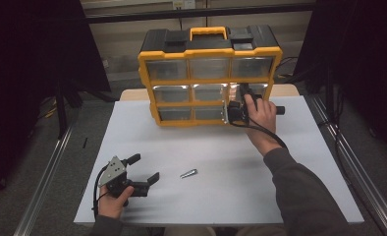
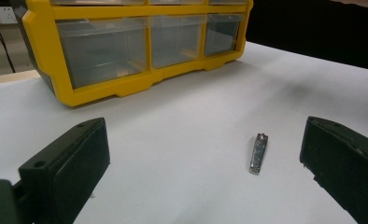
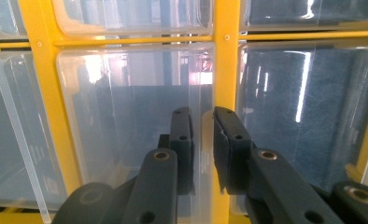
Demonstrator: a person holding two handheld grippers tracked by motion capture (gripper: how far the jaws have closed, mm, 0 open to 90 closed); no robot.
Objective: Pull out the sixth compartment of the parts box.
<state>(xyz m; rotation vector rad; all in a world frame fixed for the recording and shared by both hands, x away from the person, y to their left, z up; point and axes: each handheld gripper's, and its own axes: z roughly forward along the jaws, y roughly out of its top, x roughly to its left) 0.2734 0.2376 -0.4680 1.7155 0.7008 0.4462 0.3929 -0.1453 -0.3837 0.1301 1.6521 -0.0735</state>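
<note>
While the left gripper (image 1: 143, 169) rested low on the white table (image 1: 221, 191), well in front of the yellow organizer (image 1: 209, 73), its two black jaws stood wide apart and held nothing. A person's left hand (image 1: 114, 201) held that gripper from behind, near the table edge farthest from the organizer. In the left gripper view the left gripper (image 2: 205, 158) framed bare table surface, with the organizer (image 2: 130, 51) standing beyond it. A small metal nail clipper (image 1: 188, 173) lay flat on the table, well in front of the organizer and just beside the open left gripper; in the left gripper view the nail clipper (image 2: 258, 153) lay between the jaws but nearer one of them, touching neither.

The right gripper (image 1: 235, 110) was pressed up against the front of the organizer, at the right-hand column of its clear drawers, carried by the right hand (image 1: 260, 115). In the right gripper view the right gripper (image 3: 202, 140) showed its jaws drawn narrow, with only a slim gap, closed on the upright edge of a clear drawer (image 3: 140, 126) next to a yellow divider (image 3: 226, 70) of the organizer frame. That drawer appeared pulled slightly forward of the frame. The organizer stood upright at the far side of the table, its yellow handle (image 1: 208, 32) on top.
</note>
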